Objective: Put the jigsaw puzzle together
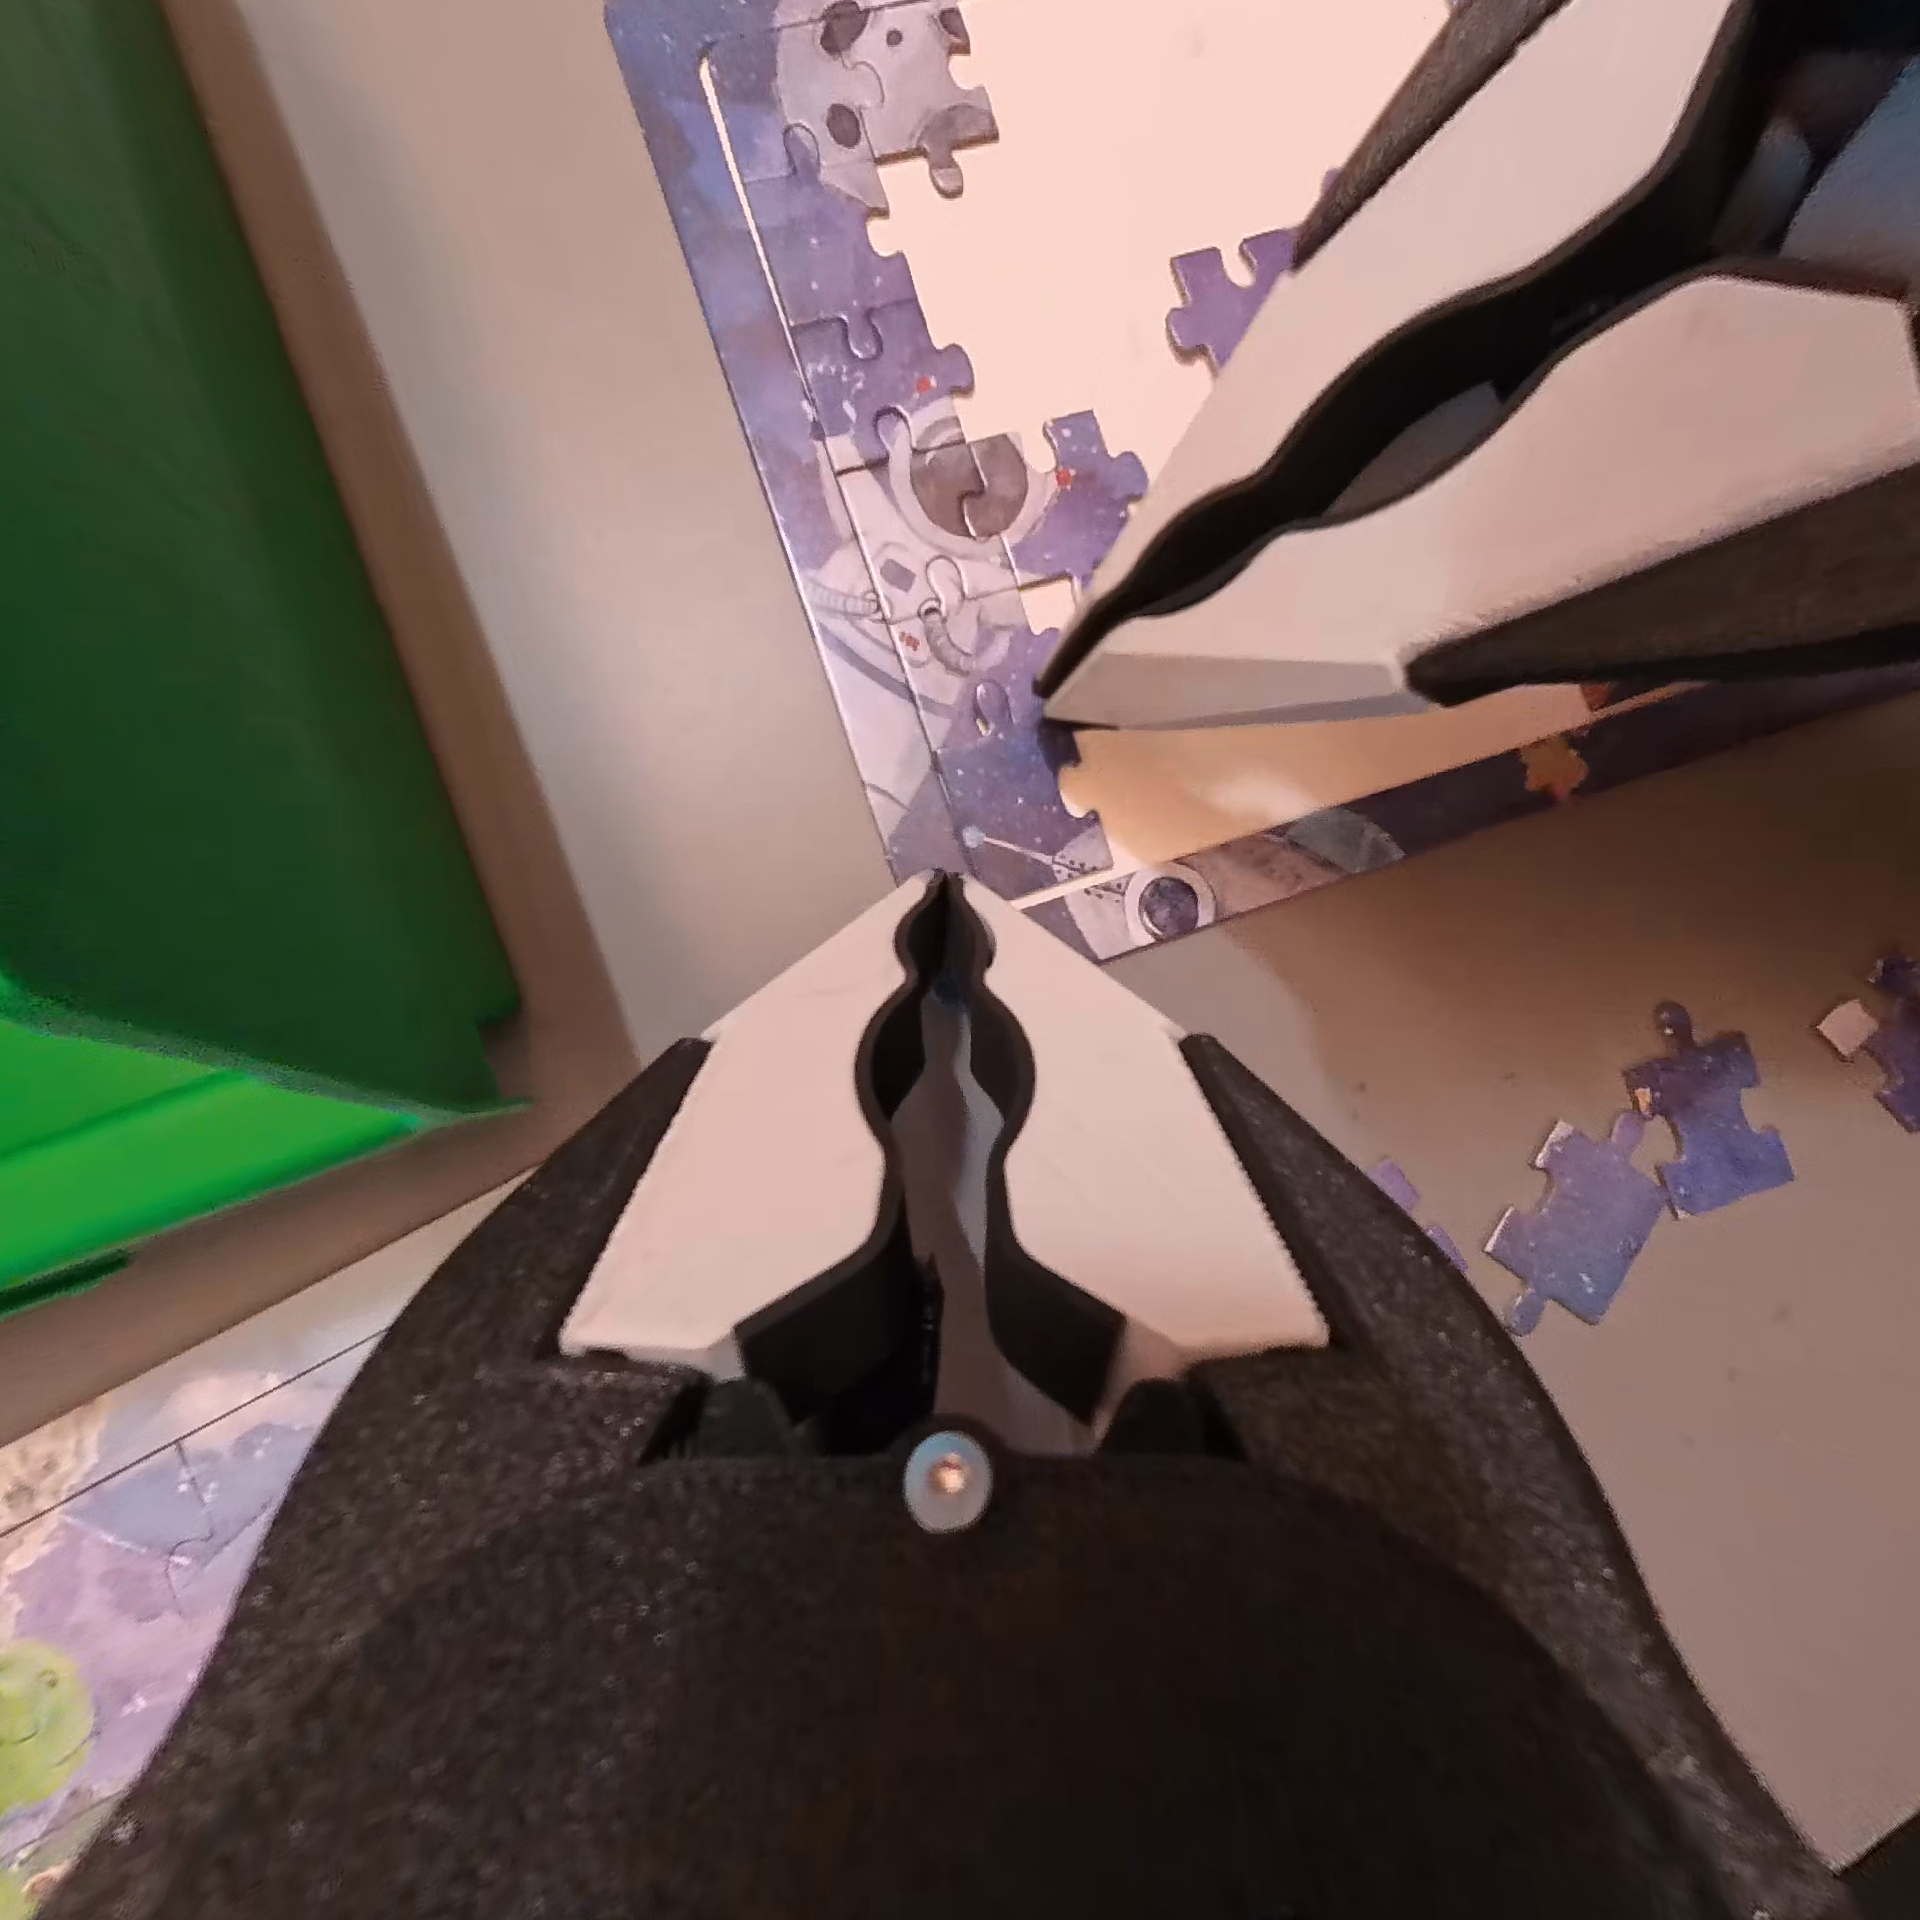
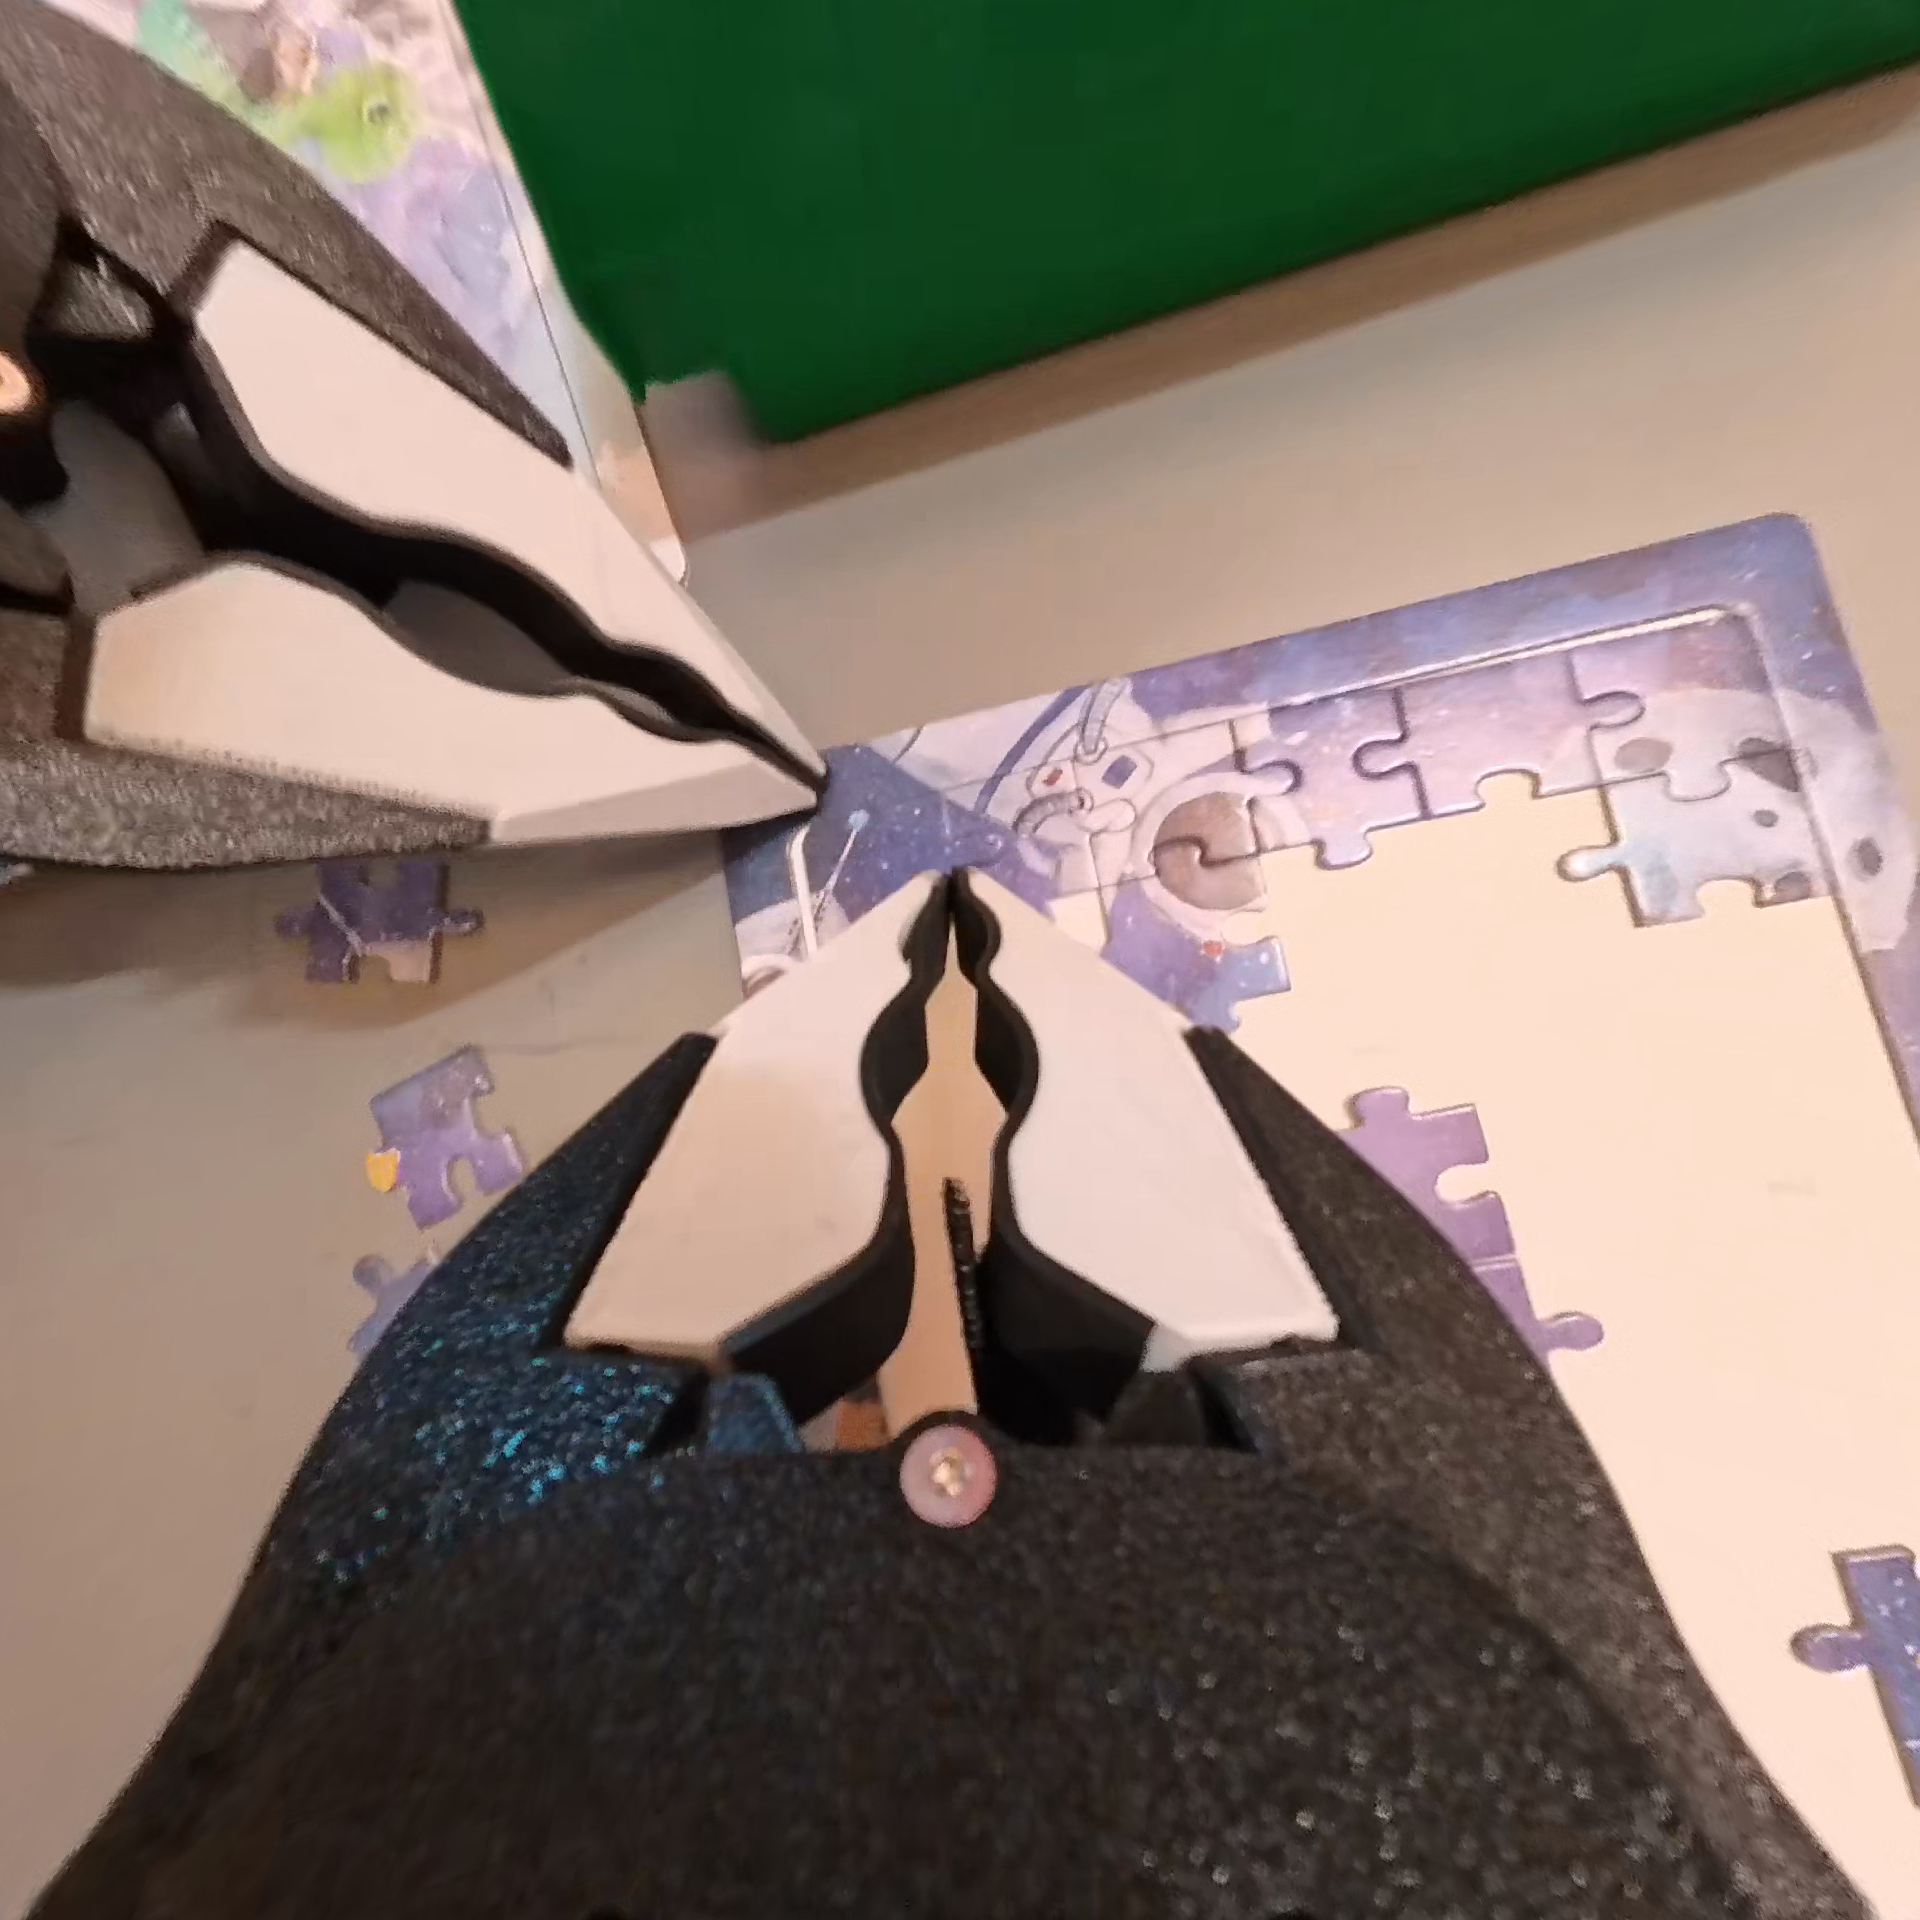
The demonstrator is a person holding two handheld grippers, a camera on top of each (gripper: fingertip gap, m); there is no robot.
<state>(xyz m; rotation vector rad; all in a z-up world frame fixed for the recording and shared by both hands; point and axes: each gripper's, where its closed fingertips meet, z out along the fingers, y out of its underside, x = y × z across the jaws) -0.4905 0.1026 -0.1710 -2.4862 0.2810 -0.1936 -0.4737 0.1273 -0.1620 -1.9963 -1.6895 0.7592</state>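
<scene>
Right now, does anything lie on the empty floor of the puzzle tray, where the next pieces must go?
Yes. One loose purple piece lies unjoined on the puzzle tray's cream floor beside the shut right gripper, and a second loose piece lies farther out, at the picture's edge. Otherwise nothing visible.

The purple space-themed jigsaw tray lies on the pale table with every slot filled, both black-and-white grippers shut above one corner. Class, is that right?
Not quite: the purple space-themed jigsaw tray is only partly filled. The right wrist view shows joined pieces along one edge and a bare cream base. The left gripper and right gripper are shut.
</scene>
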